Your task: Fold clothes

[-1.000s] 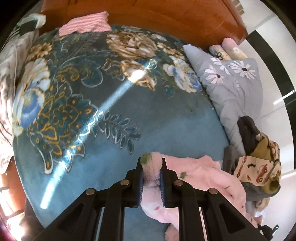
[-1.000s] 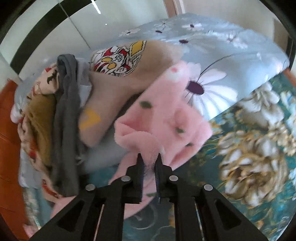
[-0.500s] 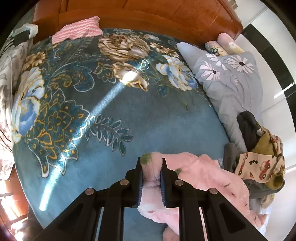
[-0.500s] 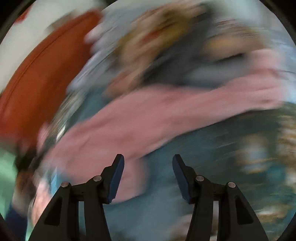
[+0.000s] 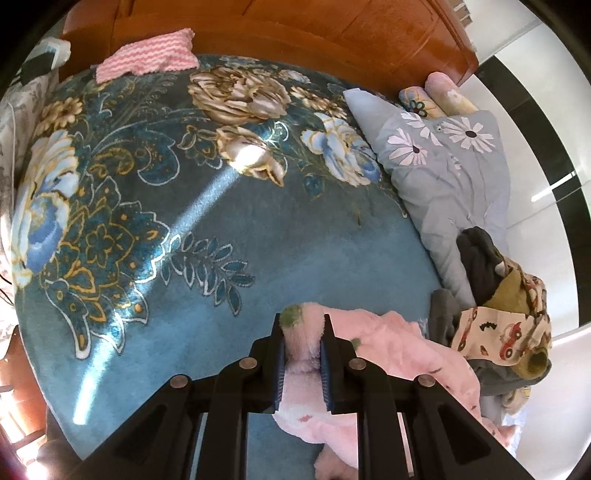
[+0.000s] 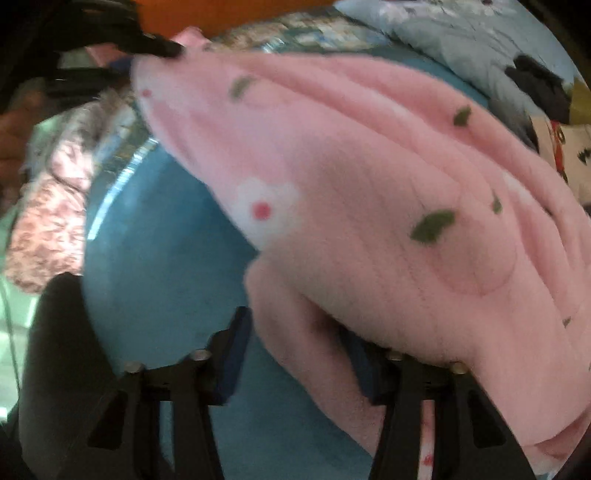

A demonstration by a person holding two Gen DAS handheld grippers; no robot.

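Observation:
A fluffy pink garment (image 5: 388, 369) with green leaves and white flowers lies on the blue floral bedspread (image 5: 184, 229). My left gripper (image 5: 303, 354) is shut on one corner of it and holds that corner just above the bed. In the right wrist view the pink garment (image 6: 369, 192) stretches across from the left gripper at the upper left. My right gripper (image 6: 299, 354) is open, with a fold of the garment hanging between its jaws and draped over the right finger (image 6: 364, 369).
A pile of unfolded clothes (image 5: 498, 302) lies at the bed's right edge on a grey daisy-print quilt (image 5: 443, 166). A pink striped cloth (image 5: 147, 55) lies by the wooden headboard (image 5: 295, 29). A patterned pink cloth (image 6: 48, 206) lies at the left.
My right gripper has let go of the pink garment, opened, and swung to a spot lower on it. My left gripper has kept its hold and drifted a little.

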